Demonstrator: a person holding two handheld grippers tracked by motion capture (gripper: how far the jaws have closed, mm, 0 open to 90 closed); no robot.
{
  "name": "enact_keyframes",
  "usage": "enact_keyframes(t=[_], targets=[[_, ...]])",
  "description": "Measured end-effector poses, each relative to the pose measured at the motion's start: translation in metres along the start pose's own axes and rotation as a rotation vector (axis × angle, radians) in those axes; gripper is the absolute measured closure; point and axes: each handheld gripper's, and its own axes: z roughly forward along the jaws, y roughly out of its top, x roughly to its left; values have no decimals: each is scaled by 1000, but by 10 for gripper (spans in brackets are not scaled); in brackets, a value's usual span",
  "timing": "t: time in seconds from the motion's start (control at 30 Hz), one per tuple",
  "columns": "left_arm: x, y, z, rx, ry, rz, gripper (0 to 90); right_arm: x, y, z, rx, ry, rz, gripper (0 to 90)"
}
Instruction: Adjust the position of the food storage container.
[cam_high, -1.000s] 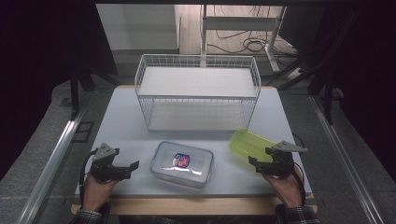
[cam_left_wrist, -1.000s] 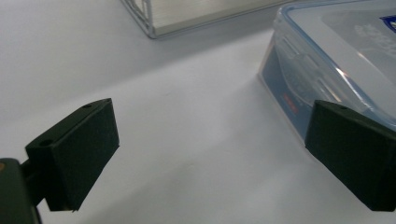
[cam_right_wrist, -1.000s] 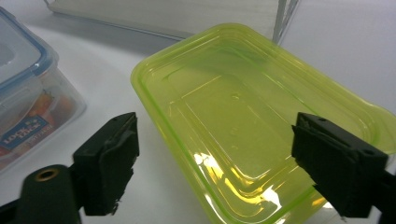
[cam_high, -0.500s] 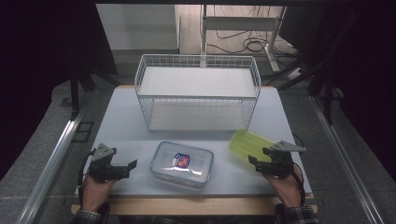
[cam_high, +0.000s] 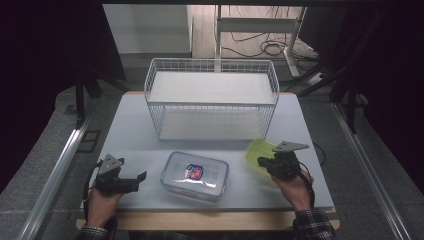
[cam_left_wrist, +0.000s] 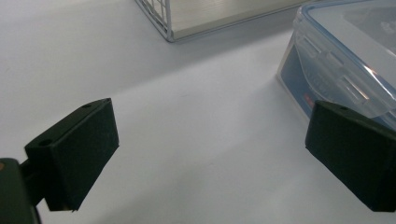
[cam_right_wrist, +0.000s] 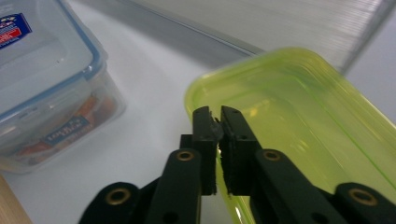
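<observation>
Right claw, having just closed, pinches the near rim of the green container to lift it; left claw waits open beside the clear lidded box.

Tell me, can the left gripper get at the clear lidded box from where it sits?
Probably yes: the left gripper has its jaws open and points at the clear lidded box, with only bare table between them.

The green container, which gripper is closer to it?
Right. The right gripper is clamped on the green container rim; the left gripper sits across the clear lidded box.
</observation>
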Motion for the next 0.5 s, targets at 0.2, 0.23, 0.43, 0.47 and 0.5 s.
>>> enact_keyframes(t=[0.2, 0.23, 0.43, 0.47, 0.5], targets=[[-1, 0, 0, -5, -2, 9, 29, 6, 18, 17, 18, 12, -23, 897], [-1, 0, 0, -8, -2, 7, 29, 7, 21, 20, 21, 11, -23, 897], [-1, 0, -1, -10, 8, 6, 30, 12, 40, 52, 49, 2, -38, 897], [-1, 0, -1, -10, 8, 7, 30, 12, 40, 52, 49, 2, -38, 897], [-1, 0, 0, -9, 9, 8, 30, 12, 42, 56, 59, 2, -43, 897]])
